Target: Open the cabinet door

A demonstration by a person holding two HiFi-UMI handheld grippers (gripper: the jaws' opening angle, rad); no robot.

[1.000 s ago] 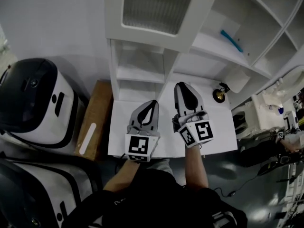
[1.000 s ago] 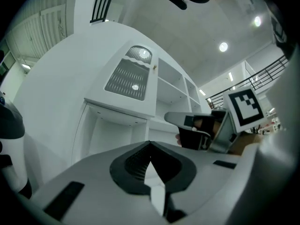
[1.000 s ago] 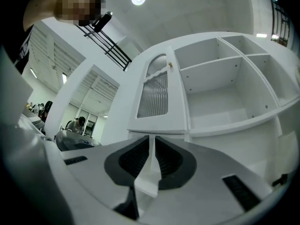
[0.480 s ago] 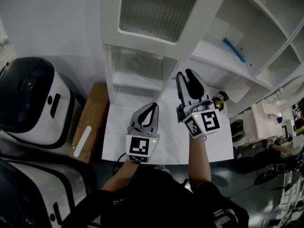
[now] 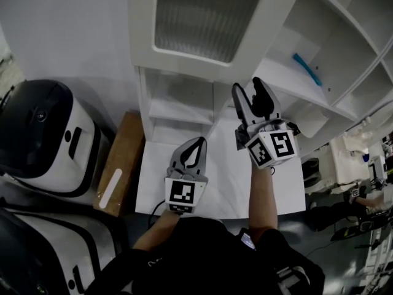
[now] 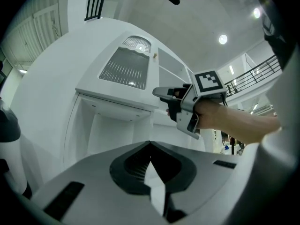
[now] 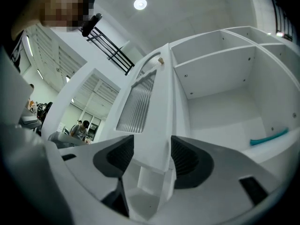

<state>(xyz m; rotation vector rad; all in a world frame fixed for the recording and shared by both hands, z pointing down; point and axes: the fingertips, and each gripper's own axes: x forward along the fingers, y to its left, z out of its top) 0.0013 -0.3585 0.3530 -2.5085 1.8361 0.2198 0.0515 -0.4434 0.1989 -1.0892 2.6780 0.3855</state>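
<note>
Left claw (image 5: 198, 143) pinched together, empty, low over white bench (image 5: 224, 186). Cabinet door (image 5: 195, 17) with ribbed pane sits top centre, swung out from cabinet. Right claw (image 5: 247, 88) just been opening, now spread wide. Door's free edge between jaws, pads not squeezing it. Teal thing (image 5: 305, 67) on shelf further right.

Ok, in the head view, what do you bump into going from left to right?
A black-and-white rounded machine, brown wooden board, left gripper with shut jaws, right gripper whose jaws have just been opening with the white cabinet door edge between them, teal stick.
</note>
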